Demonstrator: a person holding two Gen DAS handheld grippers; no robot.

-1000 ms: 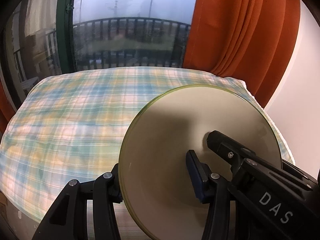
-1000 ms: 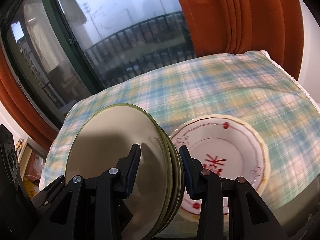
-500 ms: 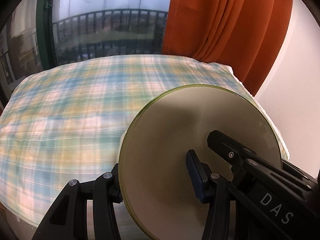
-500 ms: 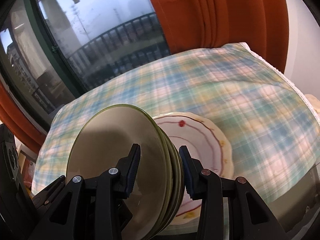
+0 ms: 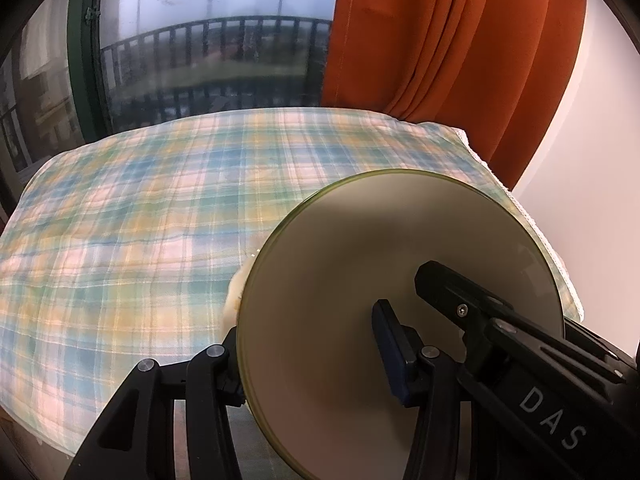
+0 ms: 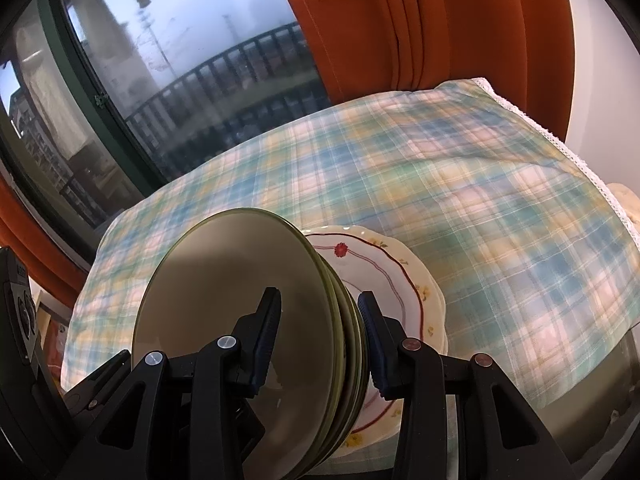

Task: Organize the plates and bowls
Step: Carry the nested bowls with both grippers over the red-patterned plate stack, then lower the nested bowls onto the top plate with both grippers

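Olive plates [image 6: 240,320] clamped edgewise between right tongs [image 6: 320,340].

A stack of olive-green plates [image 6: 248,320] stands on edge in the lower left of the right wrist view, glossy inner face turned toward the camera, several rims layered at its right side (exact count hard to tell). Just behind it, at lower centre, lies a cream floral plate [image 6: 404,280] with scalloped edge, red line and small flowers. In the left wrist view the green stack [image 5: 384,280] fills the lower right, tilted upright, thin green rim showing.
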